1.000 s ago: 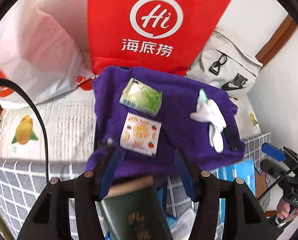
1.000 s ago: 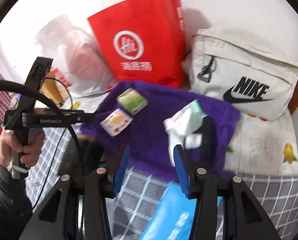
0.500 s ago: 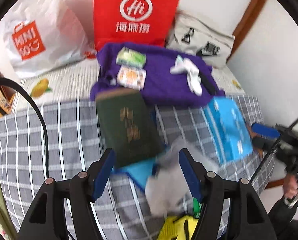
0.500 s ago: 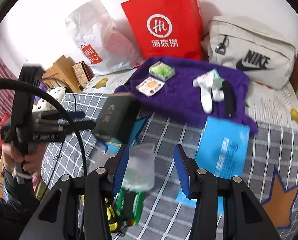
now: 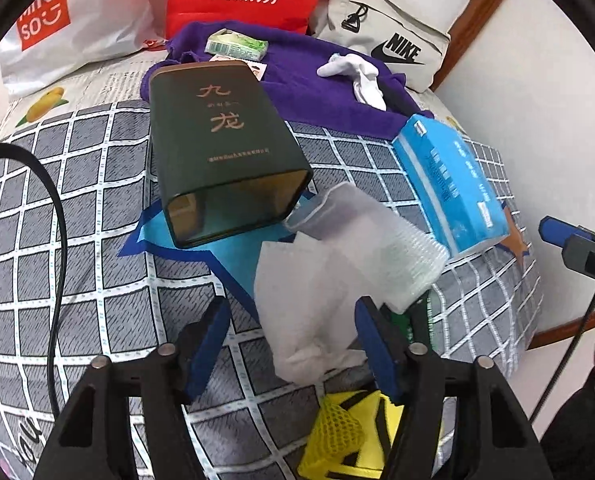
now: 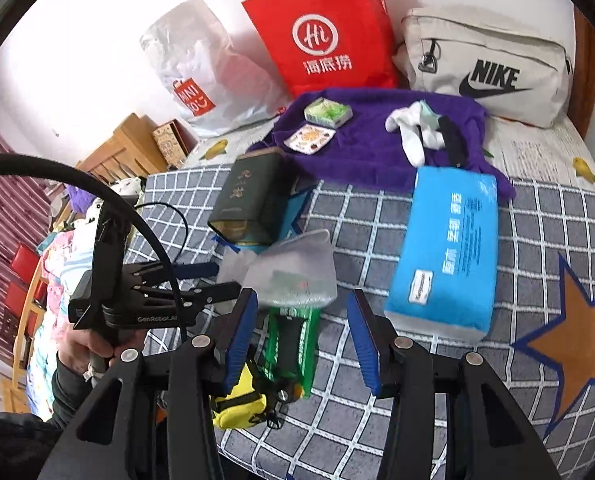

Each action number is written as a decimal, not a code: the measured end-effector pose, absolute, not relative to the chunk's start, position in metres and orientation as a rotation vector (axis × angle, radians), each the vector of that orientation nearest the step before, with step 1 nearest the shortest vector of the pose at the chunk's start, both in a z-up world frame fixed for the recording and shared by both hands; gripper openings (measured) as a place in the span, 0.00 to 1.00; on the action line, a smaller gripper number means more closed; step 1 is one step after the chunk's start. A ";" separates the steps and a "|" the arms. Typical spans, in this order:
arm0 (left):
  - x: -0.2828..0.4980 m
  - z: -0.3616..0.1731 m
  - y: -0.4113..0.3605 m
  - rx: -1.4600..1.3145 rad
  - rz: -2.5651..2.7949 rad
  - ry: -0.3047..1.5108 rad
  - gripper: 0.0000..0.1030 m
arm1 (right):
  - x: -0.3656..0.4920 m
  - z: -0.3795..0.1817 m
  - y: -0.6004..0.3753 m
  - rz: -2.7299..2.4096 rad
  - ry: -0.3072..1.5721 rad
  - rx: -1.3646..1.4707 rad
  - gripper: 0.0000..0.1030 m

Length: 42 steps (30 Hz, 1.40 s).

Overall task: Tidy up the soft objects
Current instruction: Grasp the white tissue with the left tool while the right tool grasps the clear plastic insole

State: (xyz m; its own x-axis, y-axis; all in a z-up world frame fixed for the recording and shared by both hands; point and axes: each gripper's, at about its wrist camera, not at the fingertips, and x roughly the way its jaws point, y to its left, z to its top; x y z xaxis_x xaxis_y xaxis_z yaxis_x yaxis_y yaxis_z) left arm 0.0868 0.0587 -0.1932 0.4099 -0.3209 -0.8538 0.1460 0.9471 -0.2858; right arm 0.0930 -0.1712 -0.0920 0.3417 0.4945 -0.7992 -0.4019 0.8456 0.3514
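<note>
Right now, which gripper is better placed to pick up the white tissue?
Left. The tissue lies between the left gripper fingers, whose jaws are closing with nothing pinched yet. The right gripper is open over the green packet, beside the plastic cup.

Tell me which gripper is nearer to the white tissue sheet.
Left. The left gripper has the white tissue sheet between its closing jaws, pads not yet pressing it. The right gripper is off to the side, open over the green packet.

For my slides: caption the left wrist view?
Left gripper, jaws closing, over a white tissue beside a dark green tin on the checked bedspread.
</note>
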 end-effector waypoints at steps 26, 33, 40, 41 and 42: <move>0.059 -0.183 0.113 -0.281 -0.311 1.017 0.07 | 0.146 -0.160 -0.093 0.523 1.189 -0.093 0.78; 0.062 -0.189 0.113 -0.298 -0.331 1.027 0.07 | 0.156 -0.186 -0.084 0.560 1.277 -0.071 0.55; 0.060 -0.192 0.116 -0.304 -0.324 1.035 0.07 | 0.140 -0.166 -0.092 0.588 1.226 -0.051 0.16; 0.060 -0.192 0.116 -0.305 -0.324 1.035 0.07 | 0.139 -0.163 -0.094 0.589 1.209 -0.053 0.14; 0.060 -0.192 0.115 -0.305 -0.324 1.035 0.07 | 0.137 -0.161 -0.095 0.581 1.201 -0.065 0.13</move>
